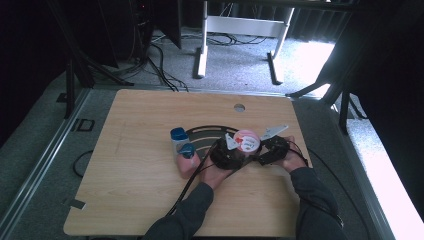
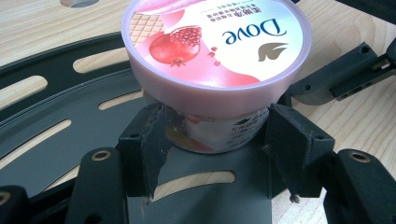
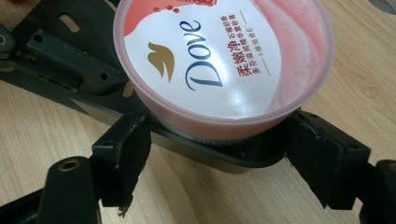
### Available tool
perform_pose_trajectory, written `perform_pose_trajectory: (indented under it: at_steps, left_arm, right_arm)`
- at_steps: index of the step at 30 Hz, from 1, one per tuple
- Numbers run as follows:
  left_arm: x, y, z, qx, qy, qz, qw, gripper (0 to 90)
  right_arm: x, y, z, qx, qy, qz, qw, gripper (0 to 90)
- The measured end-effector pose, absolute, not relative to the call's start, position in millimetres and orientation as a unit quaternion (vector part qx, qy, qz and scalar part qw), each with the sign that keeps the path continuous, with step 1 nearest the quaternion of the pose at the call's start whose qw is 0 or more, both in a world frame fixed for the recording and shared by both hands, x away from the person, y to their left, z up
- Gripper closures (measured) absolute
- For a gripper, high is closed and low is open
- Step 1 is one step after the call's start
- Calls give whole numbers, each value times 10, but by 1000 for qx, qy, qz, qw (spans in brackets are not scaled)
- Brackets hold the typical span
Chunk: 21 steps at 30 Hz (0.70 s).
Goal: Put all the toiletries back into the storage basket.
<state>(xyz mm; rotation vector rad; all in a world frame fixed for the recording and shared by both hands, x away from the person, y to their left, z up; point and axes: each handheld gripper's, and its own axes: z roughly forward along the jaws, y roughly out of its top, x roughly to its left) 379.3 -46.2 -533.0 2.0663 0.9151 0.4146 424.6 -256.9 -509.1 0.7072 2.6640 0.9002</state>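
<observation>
Light wood-grain table [image 1: 140, 190] with rounded corners, small round hole [image 1: 239, 107] near far edge. Flat black curved slotted plate [image 2: 56, 135] lying on table top, wood showing through slots. Blue-capped pale bottle [image 1: 178, 139] standing near table middle; just beside it, touching, pink bottle with blue cap [image 1: 188, 159]. Grey carpeted floor [image 1: 30, 150] around table. Black cables [image 1: 160, 67] trailing on floor beyond far edge. White metal frame legs [image 1: 202, 60] further back.
</observation>
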Motion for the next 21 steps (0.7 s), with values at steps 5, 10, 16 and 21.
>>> perform_pose_trajectory:
  at_steps: [5,10,16,21]
  left_arm:
    - [3782,-436,-5278,811,364,171,426,410]
    - [3785,-426,-5234,806,361,171,437,402]
    - [3809,-416,-5240,805,364,157,442,370]
    - [3837,-436,-5289,813,366,147,429,333]
  right_arm:
    - [4228,-2619,-5004,236,910,316,131,265]
    - [4257,-2698,-5005,245,909,319,113,243]
    - [4273,-2712,-5189,256,912,304,98,200]
    - [4273,-2722,-5240,261,911,306,96,215]
